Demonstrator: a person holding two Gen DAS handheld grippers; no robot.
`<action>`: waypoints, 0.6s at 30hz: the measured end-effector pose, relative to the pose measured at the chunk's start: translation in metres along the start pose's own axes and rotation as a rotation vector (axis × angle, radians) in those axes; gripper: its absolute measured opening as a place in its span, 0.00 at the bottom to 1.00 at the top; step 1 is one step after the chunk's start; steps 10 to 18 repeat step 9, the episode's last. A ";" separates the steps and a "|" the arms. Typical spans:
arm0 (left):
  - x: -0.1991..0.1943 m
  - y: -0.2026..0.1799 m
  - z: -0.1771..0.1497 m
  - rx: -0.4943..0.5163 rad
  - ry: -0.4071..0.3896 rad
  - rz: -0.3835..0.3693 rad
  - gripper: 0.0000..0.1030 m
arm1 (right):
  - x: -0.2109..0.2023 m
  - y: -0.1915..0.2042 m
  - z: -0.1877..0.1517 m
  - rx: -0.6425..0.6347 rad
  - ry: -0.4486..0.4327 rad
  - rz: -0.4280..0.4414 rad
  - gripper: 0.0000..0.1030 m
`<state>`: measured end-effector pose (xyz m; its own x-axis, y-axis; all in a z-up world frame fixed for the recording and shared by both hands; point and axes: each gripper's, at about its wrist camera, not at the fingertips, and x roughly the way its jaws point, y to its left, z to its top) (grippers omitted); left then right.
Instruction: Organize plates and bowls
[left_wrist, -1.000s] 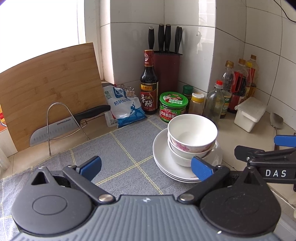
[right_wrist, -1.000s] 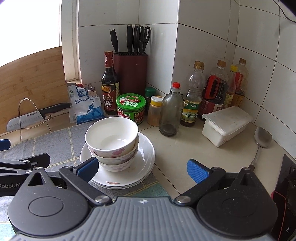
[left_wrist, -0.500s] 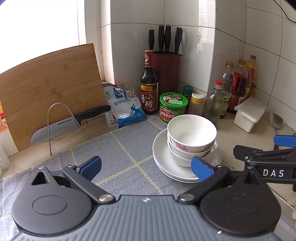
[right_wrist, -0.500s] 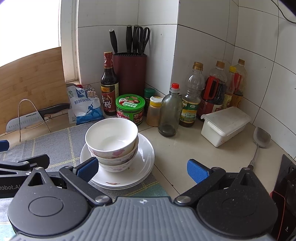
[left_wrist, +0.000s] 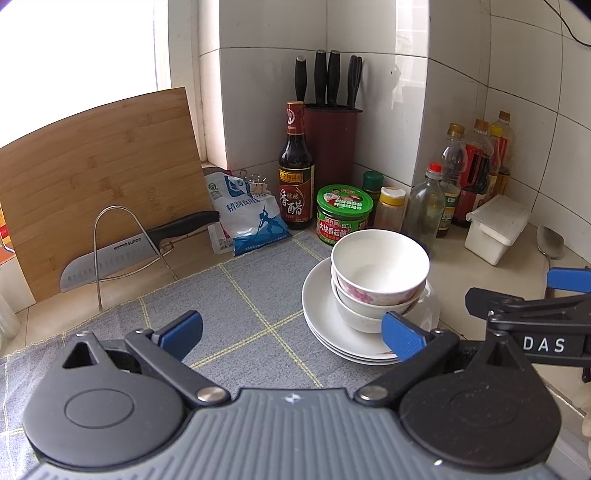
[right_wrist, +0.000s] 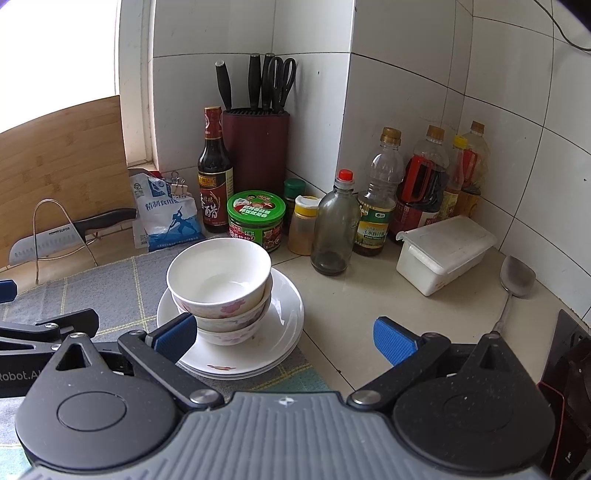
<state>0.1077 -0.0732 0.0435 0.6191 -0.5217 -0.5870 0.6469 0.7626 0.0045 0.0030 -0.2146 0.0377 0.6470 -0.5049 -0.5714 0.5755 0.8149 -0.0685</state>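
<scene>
Three bowls (right_wrist: 218, 280) nested on stacked plates (right_wrist: 284, 314), at the right edge of the grey mat (left_wrist: 236, 295), in front of the green jar (right_wrist: 256, 218) and exactly as a second ago. Both claws spread wide and empty, as before: left gripper (left_wrist: 291, 334) low over the mat with its right pad (left_wrist: 400, 336) overlapping the plate rim in view, right gripper (right_wrist: 284, 338) with its left pad (right_wrist: 173, 338) just before the bowls. Barely any shift since the earlier frames, only a slight nudge closer to the stack.
</scene>
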 end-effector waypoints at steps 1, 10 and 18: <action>0.000 0.000 0.000 0.000 0.001 0.001 0.99 | 0.000 0.000 0.000 0.001 0.001 0.000 1.00; 0.000 0.002 0.000 -0.001 0.005 -0.003 1.00 | -0.001 0.001 0.000 -0.001 0.001 -0.008 1.00; 0.000 0.002 0.000 -0.001 0.005 -0.003 1.00 | -0.001 0.001 0.000 -0.001 0.001 -0.008 1.00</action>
